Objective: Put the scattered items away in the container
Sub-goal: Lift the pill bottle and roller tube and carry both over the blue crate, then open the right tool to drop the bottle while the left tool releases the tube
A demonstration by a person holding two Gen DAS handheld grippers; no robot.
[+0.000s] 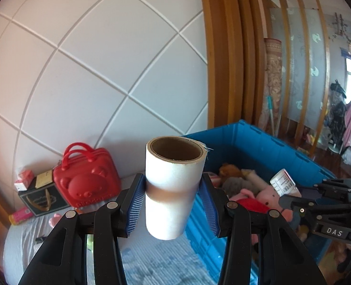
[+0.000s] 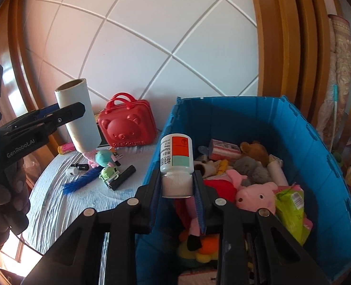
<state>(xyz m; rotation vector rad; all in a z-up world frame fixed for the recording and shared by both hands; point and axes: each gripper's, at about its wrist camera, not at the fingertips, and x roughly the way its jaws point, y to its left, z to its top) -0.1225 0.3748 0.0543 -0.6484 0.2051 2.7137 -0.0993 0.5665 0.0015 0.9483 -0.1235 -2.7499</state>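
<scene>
We carry loads: left gripper (image 1: 173, 201) clamps the cardboard tube (image 1: 174, 185), right gripper (image 2: 177, 190) clamps the pill bottle (image 2: 176, 163); next, release both over the blue crate (image 2: 318, 142) at one o'clock.

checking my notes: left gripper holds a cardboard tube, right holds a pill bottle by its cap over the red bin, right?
Not quite: the bin is blue, not red, as the right wrist view shows. The rest stands: the left gripper holds the tube, and the right gripper holds the bottle by its cap over the bin.

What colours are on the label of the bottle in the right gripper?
Orange-red above pale teal, clearest in the right wrist view.
</scene>
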